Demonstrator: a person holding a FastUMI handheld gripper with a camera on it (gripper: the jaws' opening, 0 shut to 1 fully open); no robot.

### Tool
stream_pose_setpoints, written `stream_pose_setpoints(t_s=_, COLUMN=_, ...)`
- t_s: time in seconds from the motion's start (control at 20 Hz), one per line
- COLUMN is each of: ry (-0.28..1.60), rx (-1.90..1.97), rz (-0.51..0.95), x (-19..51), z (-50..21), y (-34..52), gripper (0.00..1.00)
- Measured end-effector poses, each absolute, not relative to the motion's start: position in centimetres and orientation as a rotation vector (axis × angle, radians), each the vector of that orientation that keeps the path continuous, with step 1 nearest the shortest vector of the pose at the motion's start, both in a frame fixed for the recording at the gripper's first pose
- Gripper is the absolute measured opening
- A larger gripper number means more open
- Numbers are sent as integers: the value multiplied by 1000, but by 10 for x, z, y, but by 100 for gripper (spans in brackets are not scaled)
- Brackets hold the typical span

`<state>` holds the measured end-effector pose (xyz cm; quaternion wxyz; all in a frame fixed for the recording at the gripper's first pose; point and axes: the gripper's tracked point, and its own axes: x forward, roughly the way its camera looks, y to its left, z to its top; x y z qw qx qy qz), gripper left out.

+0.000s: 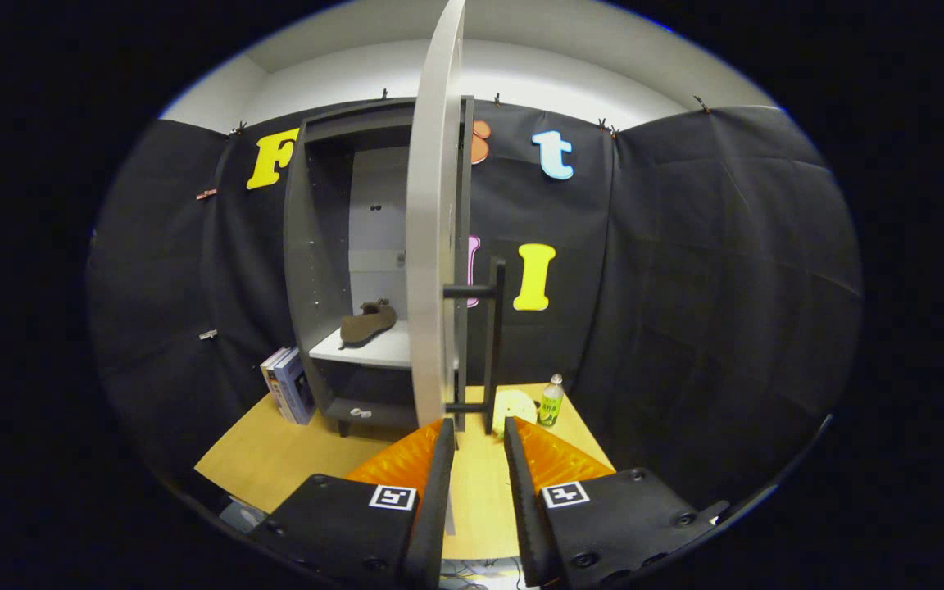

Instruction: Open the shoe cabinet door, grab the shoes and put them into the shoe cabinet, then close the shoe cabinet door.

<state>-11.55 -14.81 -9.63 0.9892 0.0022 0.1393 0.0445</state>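
Standing edge-on just beyond the spread, empty jaws, the stiff, light-looking cabinet door (433, 229) likely swings easiest by its bar handle (495, 344).

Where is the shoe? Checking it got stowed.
In the gripper view, the shoe lies on the cabinet shelf, left of the open door, beyond the open hand-held gripper.

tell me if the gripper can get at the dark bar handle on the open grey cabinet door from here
Probably yes. The gripper is open, its fingers just short of the dark bar handle on the edge-on grey cabinet door, with nothing between them over the wooden table.
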Motion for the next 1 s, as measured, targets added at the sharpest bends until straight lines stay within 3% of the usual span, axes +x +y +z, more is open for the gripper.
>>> stream_pose_setpoints(t_s=0.05, ry=310, rx=25, rz=117, x=-124, z=-109, y=-133, gripper=45)
stream_pose_setpoints(t_s=0.1, ry=335, rx=39, rz=132, x=-129, z=-123, y=-117, gripper=63)
stream_pose_setpoints(t_s=0.2, ry=382, rx=47, rz=159, x=-132, z=-152, y=-87, gripper=82)
stream_pose_setpoints(t_s=0.35, ry=486, rx=72, rz=216, x=-133, z=-213, y=-41, gripper=97)
stream_pose_setpoints(t_s=0.65, ry=673, rx=128, rz=295, x=-100, z=-341, y=48, gripper=99)
stream_pose_setpoints(t_s=1.0, ry=809, rx=103, rz=306, x=-68, z=-452, y=89, gripper=99)
